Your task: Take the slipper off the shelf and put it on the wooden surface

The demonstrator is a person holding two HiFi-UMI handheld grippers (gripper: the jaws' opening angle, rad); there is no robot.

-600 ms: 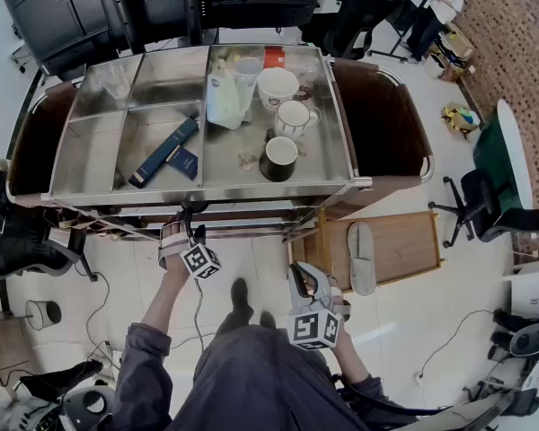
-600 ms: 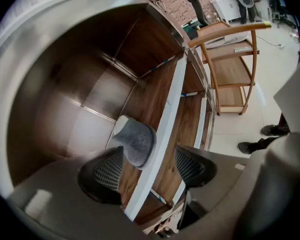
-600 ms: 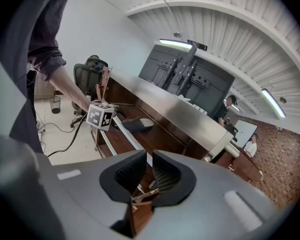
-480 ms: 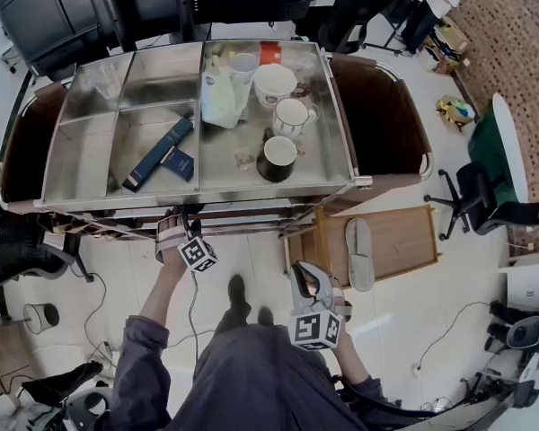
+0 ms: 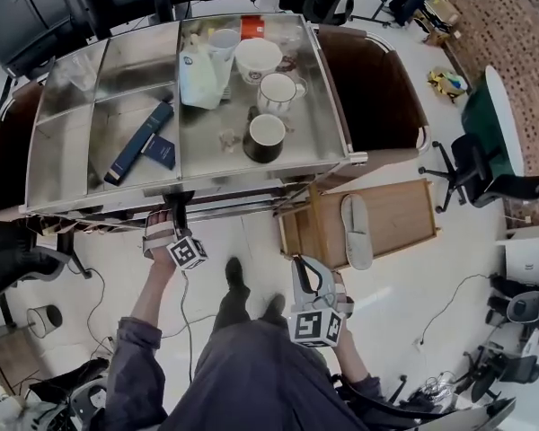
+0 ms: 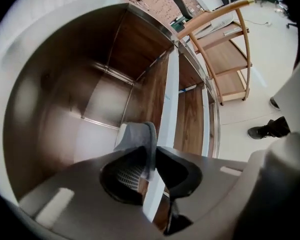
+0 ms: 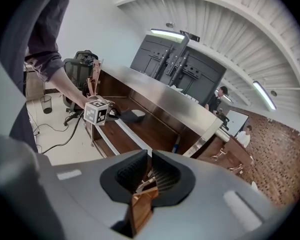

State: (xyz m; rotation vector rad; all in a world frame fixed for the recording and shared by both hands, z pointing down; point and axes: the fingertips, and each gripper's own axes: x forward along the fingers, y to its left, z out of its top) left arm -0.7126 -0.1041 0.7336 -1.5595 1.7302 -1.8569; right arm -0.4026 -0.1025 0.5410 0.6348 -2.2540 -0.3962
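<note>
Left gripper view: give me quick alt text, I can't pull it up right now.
The left gripper's tongs are shut on the edge of a grey slipper inside a wood-lined shelf. Beyond, to the right, a wooden rack stands on the pale floor near a dark shoe.

Wears slate-blue long sleeves (image 5: 130,366), dark shoes (image 5: 236,273). Has grey moulded left gripper (image 5: 176,212), right gripper (image 5: 302,272): black ribbed pads (image 7: 131,172), white cubes (image 5: 187,251) bearing black square markers; thin black cable (image 5: 183,299) off left one.

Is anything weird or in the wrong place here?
Yes: one grey slipper is tucked on the shelf under the steel cart, pinched by the left gripper, while another grey slipper lies alone on the wooden board.
</note>
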